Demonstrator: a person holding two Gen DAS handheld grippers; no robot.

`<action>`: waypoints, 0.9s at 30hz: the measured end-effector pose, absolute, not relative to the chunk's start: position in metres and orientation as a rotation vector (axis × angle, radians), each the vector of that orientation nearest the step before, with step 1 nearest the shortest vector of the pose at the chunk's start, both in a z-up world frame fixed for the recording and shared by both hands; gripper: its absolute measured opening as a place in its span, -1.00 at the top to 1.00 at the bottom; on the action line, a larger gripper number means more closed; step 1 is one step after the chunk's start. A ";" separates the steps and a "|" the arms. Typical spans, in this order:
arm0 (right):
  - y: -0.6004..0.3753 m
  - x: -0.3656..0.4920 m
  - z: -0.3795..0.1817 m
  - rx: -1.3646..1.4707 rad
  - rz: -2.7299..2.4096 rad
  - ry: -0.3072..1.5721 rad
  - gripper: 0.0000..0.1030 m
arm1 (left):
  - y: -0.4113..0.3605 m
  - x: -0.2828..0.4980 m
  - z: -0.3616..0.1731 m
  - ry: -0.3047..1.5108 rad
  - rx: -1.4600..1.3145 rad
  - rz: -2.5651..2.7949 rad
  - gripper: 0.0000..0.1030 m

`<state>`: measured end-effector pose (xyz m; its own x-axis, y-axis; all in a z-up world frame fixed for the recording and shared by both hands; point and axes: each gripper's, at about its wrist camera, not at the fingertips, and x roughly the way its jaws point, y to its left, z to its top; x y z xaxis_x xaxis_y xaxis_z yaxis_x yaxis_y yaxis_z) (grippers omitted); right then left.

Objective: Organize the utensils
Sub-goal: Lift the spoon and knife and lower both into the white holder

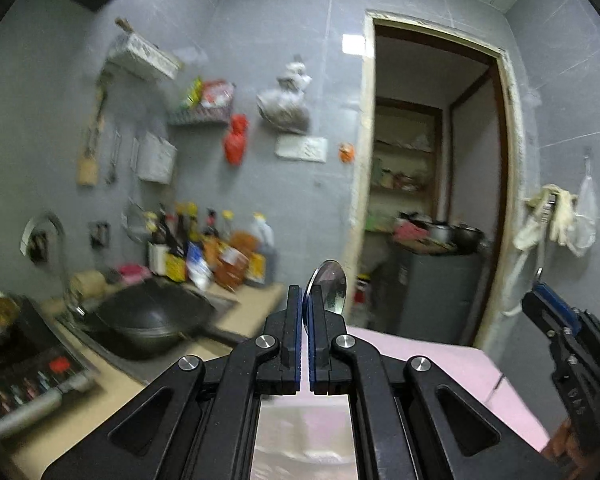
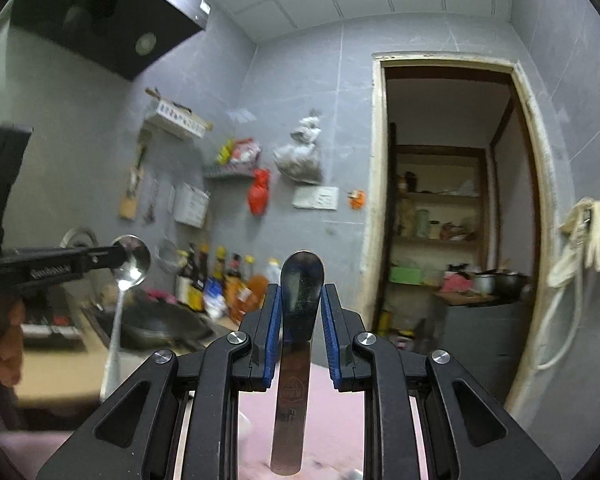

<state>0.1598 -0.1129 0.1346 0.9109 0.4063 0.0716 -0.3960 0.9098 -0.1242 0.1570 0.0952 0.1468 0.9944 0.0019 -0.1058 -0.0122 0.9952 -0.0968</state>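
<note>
My left gripper (image 1: 305, 294) is shut on a steel spoon (image 1: 328, 286), whose bowl sticks up past the fingertips. In the right wrist view that left gripper (image 2: 116, 254) shows at the left, holding the spoon (image 2: 132, 262) by the bowl with its handle hanging down. My right gripper (image 2: 300, 292) is shut on a second steel spoon (image 2: 298, 292); the bowl stands up between the blue pads and the handle runs down toward the camera. In the left wrist view the right gripper (image 1: 540, 292) shows at the right edge. Both grippers are raised above a pink surface (image 1: 440, 360).
A black wok (image 1: 148, 316) sits on the counter at left, beside an induction cooker (image 1: 32, 368). Sauce bottles (image 1: 216, 252) stand against the grey tiled wall. Racks and bags hang on the wall. An open doorway (image 1: 432, 184) leads to a pantry with shelves.
</note>
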 end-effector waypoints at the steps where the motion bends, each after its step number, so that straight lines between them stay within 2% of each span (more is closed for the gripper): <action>1: -0.109 0.164 0.137 -0.091 0.434 -0.098 0.66 | 0.101 0.160 0.147 0.100 -0.093 0.024 0.99; 8: -0.089 0.195 0.135 0.030 0.554 -0.061 0.66 | 0.128 0.179 0.133 0.096 -0.059 0.144 0.99; 15: -0.066 0.218 0.112 0.008 0.568 0.002 0.66 | 0.130 0.201 0.094 0.067 0.017 0.221 0.99; 27: -0.045 0.232 0.058 -0.102 0.601 0.165 0.65 | 0.133 0.224 0.046 0.230 -0.051 0.110 0.98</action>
<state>0.2322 -0.0449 0.0585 0.8121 0.5539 -0.1835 -0.5701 0.8202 -0.0476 0.2242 0.1327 0.0465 0.9676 0.1032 -0.2306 -0.1150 0.9926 -0.0381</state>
